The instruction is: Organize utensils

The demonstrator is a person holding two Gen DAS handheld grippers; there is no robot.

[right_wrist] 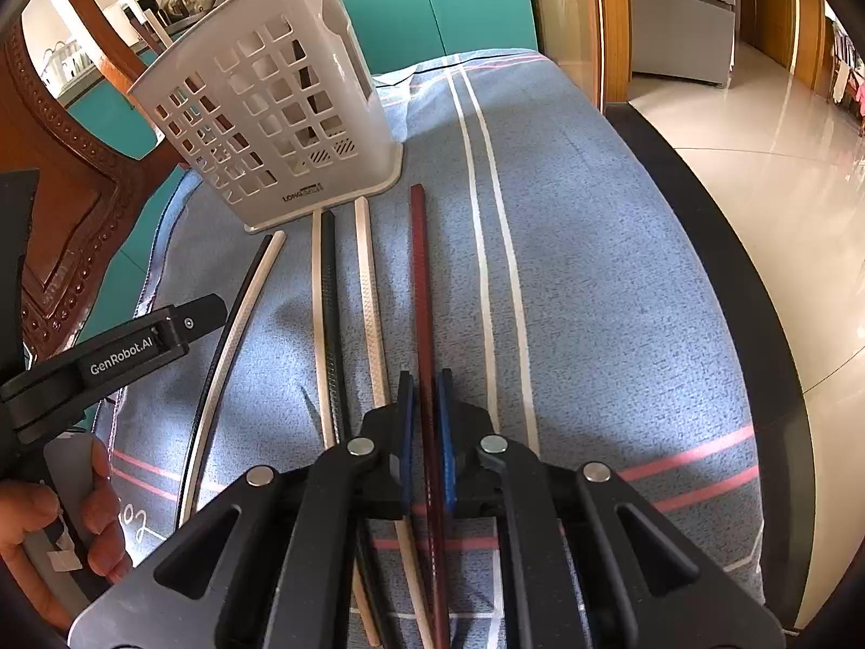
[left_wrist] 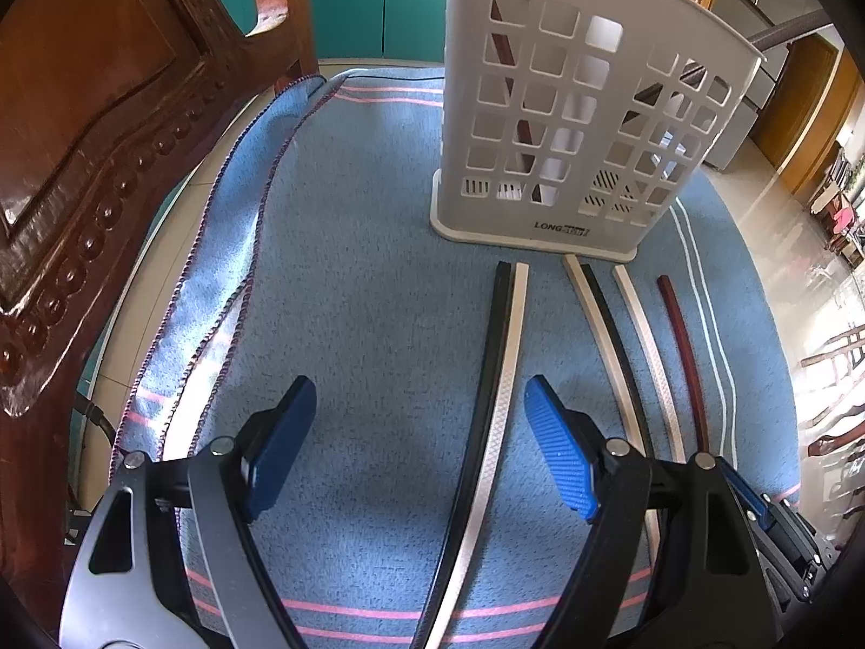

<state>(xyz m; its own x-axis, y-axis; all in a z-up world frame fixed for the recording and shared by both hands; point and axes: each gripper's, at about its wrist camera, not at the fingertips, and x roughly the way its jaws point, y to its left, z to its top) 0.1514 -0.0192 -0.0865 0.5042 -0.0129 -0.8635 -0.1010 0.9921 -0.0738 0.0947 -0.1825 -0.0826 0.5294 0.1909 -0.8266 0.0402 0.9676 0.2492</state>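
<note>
Right gripper (right_wrist: pixel 425 435): closing narrow on the dark red chopstick (right_wrist: pixel 420 292), pinching it along its near half.
Left gripper (left_wrist: pixel 419 441): hovering wide open, holding nothing, over the black-and-white pair (left_wrist: pixel 494 378).
Chopsticks: lying side by side on the blue towel (left_wrist: pixel 351 297), tips toward the white utensil holder (left_wrist: pixel 567 124).
Handling: looking light, stiff, thin and probably slick; gripping mid-shaft is likely limiting pivoting.

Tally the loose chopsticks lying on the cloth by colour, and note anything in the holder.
Black chopsticks: 2
Cream/white chopsticks: 3
Dark red chopstick: 1, clamped by the right gripper
Total on the cloth: 6
The white holder already contains some sticks, dark red among them; their count cannot be told through the grid. The left gripper is open.
</note>
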